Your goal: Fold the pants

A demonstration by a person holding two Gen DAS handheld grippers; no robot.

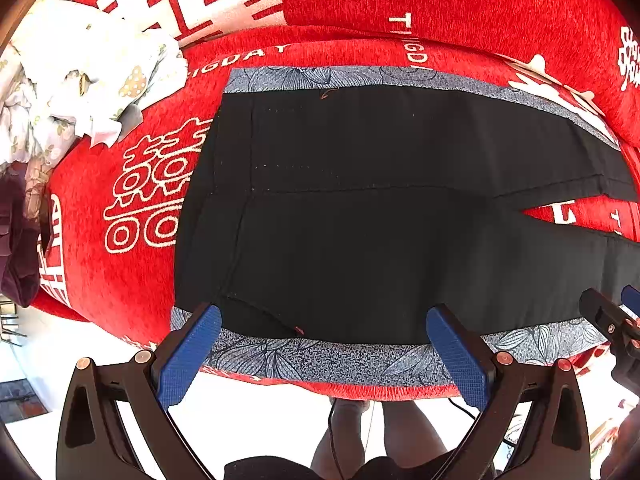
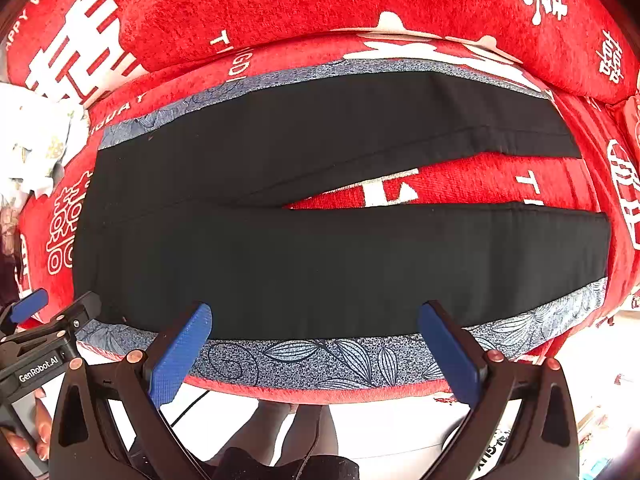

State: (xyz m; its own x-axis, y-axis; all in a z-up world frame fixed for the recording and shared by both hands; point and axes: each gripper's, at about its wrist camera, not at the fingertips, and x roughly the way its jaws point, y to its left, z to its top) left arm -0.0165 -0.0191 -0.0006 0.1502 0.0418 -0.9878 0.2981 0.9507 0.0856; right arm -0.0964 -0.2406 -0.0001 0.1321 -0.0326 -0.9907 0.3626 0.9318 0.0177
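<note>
Black pants (image 1: pixel 360 208) lie flat on a red sofa seat, waist to the left, with grey floral side stripes (image 1: pixel 320 356). In the right wrist view the pants (image 2: pixel 320 264) show two legs spread apart toward the right, red cloth between them. My left gripper (image 1: pixel 324 320) is open and empty, hovering at the near edge by the waist. My right gripper (image 2: pixel 316 316) is open and empty over the near leg's edge. Each gripper shows at the edge of the other's view: the right one (image 1: pixel 612 312), the left one (image 2: pixel 48 312).
The red sofa cover (image 1: pixel 120 272) with white characters has a backrest cushion (image 2: pixel 280 0) behind the pants. A crumpled white floral cloth (image 1: pixel 80 80) lies at the left end. A white floor and the person's legs (image 1: pixel 380 432) are below the seat edge.
</note>
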